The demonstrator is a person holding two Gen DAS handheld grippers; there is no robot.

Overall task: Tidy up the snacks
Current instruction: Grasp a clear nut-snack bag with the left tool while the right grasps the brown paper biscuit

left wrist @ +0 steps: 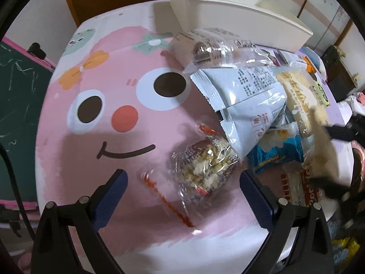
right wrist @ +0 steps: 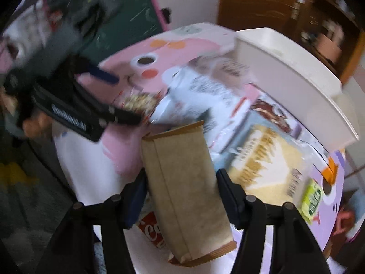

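My left gripper (left wrist: 182, 189) is open over the pink cartoon table (left wrist: 91, 150), its jaws on either side of a clear-wrapped popcorn-like snack (left wrist: 203, 162), not touching it. A heap of snack bags lies to the right: a white bag (left wrist: 248, 96), a yellow packet (left wrist: 303, 96), a blue packet (left wrist: 276, 150). My right gripper (right wrist: 180, 189) is shut on a tan paper snack packet (right wrist: 184, 180), held above the table. The left gripper (right wrist: 91, 105) shows blurred in the right wrist view, next to the popcorn snack (right wrist: 139, 102).
A white bin (left wrist: 239, 13) stands at the table's far edge behind the heap; it also shows in the right wrist view (right wrist: 296, 80). A green chalkboard (left wrist: 20, 96) stands left of the table. A red packet (right wrist: 150, 230) lies under the tan one.
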